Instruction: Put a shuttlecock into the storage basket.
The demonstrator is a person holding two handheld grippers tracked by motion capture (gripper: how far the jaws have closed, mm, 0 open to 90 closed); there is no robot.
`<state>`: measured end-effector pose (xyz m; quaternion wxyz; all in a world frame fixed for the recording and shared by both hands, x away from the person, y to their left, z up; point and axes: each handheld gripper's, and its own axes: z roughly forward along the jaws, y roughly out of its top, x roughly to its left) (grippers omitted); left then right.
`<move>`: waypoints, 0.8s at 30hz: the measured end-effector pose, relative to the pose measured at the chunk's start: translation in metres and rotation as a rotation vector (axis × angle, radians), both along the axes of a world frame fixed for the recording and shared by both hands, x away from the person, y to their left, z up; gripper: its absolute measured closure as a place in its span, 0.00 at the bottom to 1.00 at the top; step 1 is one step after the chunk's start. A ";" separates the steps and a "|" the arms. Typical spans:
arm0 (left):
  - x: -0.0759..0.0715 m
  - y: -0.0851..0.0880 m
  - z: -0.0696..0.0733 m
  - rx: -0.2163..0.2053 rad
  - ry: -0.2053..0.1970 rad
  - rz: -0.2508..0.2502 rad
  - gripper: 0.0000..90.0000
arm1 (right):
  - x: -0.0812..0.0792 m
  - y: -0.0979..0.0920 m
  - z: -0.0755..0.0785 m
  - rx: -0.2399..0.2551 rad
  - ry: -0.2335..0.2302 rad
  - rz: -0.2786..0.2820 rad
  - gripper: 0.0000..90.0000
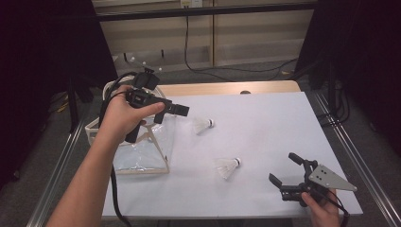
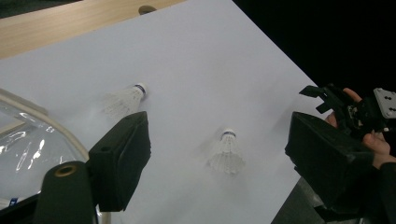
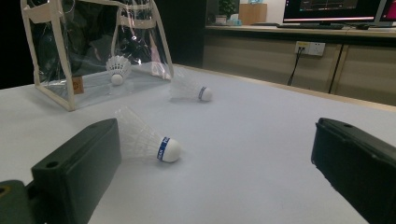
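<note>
Two white shuttlecocks lie on the white table: one near the middle, the other closer to the front. A third shuttlecock sits cork-down inside the clear bag at the table's left. My left gripper hovers above the bag's right edge, open and empty; in the left gripper view both loose shuttlecocks lie beyond its jaws. My right gripper rests low at the front right, open, facing the nearer shuttlecock with a gap between them.
The clear bag has white trim and stands open-topped on the table's left side. A wooden strip runs along the table's far edge. Black cables trail on the floor behind. The white surface stretches to the right of the shuttlecocks.
</note>
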<state>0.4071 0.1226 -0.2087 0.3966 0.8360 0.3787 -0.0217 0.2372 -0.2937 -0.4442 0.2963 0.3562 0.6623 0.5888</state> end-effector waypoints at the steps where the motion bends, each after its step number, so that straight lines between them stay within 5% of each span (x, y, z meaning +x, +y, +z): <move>1: 0.000 -0.001 0.000 0.000 0.002 -0.002 0.23 | 0.000 0.000 0.000 0.000 0.000 0.000 0.01; 24: -0.004 -0.019 -0.023 -0.009 0.017 -0.046 0.18 | 0.000 0.000 0.000 -0.002 -0.001 0.002 0.01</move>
